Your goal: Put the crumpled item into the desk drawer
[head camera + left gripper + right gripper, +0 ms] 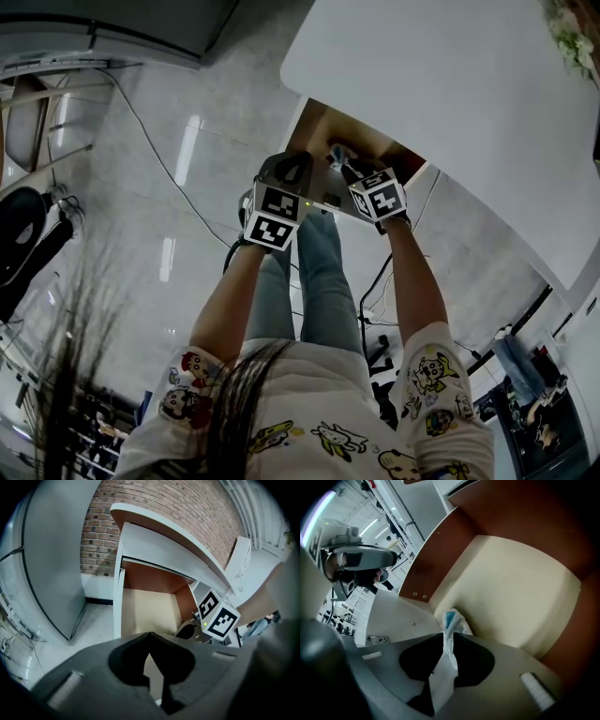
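White crumpled item: pinched fast in my right claw, its blue-marked end poking out over the drawer.
Right gripper view alone: the drawer's cream bottom, brown walls around it.
Left claw: jaws together, tips touching, nothing between; it faces the open drawer.
Left gripper view alone: brick wall behind the bench; my right claw's marker cube at the drawer's right side.
Head view alone: both claws side by side under the white bench top; a cable across the pale floor.
In the way: the claws cover most of the drawer mouth there.
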Tool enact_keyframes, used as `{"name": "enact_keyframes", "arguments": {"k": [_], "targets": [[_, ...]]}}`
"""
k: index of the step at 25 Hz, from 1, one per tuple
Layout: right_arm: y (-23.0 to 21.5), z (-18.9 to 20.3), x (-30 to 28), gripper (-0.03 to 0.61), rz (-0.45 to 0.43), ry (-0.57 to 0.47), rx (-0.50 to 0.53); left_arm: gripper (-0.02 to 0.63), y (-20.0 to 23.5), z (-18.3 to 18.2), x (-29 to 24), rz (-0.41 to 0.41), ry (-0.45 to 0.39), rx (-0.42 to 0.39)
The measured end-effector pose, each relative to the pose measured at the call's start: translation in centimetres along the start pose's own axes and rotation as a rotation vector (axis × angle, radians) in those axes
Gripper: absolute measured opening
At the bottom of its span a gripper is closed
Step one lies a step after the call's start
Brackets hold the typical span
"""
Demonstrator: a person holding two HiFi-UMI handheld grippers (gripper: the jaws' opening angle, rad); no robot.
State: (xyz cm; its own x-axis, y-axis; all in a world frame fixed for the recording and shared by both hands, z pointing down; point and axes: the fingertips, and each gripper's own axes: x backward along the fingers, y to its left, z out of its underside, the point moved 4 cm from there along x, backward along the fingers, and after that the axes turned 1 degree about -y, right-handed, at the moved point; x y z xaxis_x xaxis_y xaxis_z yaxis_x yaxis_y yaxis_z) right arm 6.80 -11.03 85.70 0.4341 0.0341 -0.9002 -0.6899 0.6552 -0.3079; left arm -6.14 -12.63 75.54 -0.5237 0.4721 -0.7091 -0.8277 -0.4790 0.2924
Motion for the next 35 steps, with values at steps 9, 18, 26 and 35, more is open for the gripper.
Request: {"name": "enact_keyframes", "arguments": {"k": [9, 18, 26, 35], "targets": [[0.2, -0.6, 2.4, 0.078, 0.018, -0.023, -0.006, 0.0, -0.6, -1.4, 1.4, -0.004, -0.02, -0.01], [2.8, -3.6, 9.0, 0.081, 0.034, -0.106, 0.007, -0.002, -1.3, -5.0, 5.7, -0.023, -0.078, -0.022], [6.0, -8.4, 17.3, 0.078, 0.088, -0.266, 0.031, -0.002, -2.0, -9.6, 11.1, -0.046, -0.142, -0.049], [8.8, -13.0, 29.3, 0.074, 0.178, -0.514, 0.087, 0.0, -3.6, -16.0, 18.3, -0.054, -0.257, -0.103]]}}
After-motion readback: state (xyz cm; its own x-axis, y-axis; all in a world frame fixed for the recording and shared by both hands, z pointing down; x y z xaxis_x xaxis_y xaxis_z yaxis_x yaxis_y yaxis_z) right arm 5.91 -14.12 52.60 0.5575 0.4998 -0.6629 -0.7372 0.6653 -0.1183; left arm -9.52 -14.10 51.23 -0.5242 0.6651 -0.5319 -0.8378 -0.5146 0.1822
